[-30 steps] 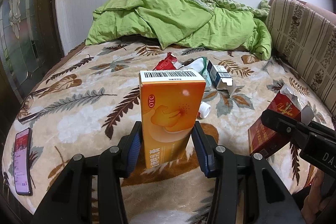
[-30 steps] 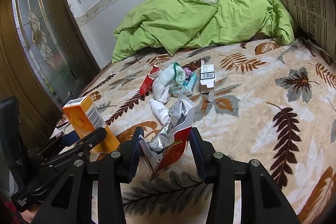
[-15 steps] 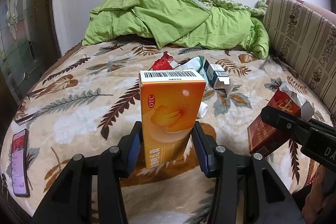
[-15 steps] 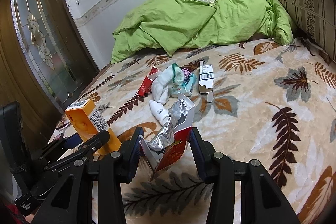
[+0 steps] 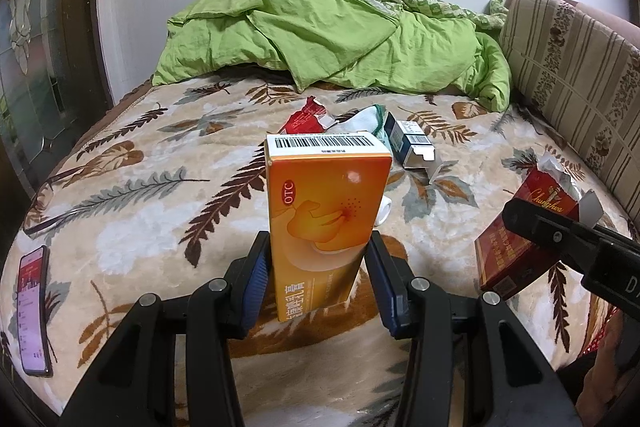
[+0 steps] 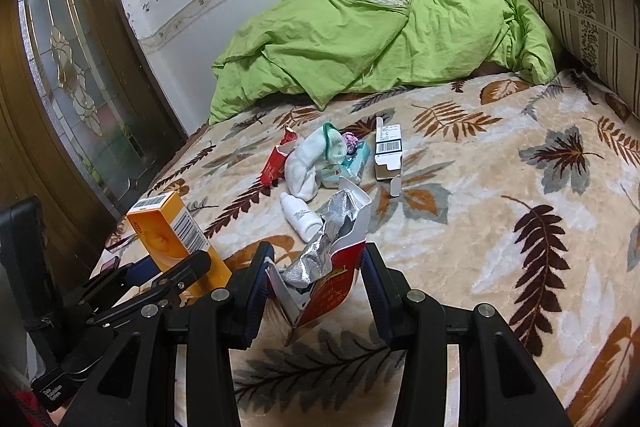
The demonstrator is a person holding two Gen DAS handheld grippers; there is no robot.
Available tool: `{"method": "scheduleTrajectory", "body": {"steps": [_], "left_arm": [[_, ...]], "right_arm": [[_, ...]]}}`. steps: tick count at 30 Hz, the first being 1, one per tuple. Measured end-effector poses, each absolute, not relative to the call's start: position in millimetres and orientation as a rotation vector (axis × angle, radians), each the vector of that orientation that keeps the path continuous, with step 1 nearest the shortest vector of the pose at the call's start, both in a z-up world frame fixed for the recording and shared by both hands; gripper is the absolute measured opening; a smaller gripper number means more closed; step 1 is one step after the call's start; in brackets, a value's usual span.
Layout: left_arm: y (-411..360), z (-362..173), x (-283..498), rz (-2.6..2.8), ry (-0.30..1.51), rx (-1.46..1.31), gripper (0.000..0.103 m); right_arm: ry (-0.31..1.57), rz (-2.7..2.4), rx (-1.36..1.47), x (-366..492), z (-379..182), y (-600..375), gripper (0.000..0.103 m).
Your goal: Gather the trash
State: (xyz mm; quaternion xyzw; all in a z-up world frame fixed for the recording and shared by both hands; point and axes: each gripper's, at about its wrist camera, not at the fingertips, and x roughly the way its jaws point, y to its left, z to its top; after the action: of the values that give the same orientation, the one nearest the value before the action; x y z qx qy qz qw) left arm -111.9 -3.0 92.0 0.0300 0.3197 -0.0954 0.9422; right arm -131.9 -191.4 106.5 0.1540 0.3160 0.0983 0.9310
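Trash is already in both tools above the leaf-patterned blanket. The left gripper is clamped on an upright orange medicine box, its blue pads pressing the box's lower sides. The right gripper is clamped on a torn red cigarette pack with crumpled silver foil spilling out of its top; in the left view that pack hangs off to the right of the orange box.

More litter lies on the blanket beyond the orange box: a red wrapper, a white sock, an opened blue-and-white carton and, in the right view, a small white bottle. A phone rests near the blanket's left edge and is probably not trash.

No bin shows in either view, so the step in hand looks like carrying both pieces away to one. To do it well, keep the squeeze even on the orange box so its thin walls do not buckle, and hold it upright. The red pack is soft and gripped low, so move it gently, since the loose foil could shake free. Keep the two tools apart while swinging off the blanket so the loads do not knock together.
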Motion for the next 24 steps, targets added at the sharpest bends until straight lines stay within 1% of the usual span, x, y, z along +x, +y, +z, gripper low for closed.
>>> {"method": "scheduleTrajectory", "body": {"steps": [24], "left_arm": [[-5.9, 94.9, -118.6, -0.229, 0.658, 0.029, 0.046]], "right_arm": [[0.643, 0.203, 0.323, -132.5, 108.0, -192.6, 0.048]]}}
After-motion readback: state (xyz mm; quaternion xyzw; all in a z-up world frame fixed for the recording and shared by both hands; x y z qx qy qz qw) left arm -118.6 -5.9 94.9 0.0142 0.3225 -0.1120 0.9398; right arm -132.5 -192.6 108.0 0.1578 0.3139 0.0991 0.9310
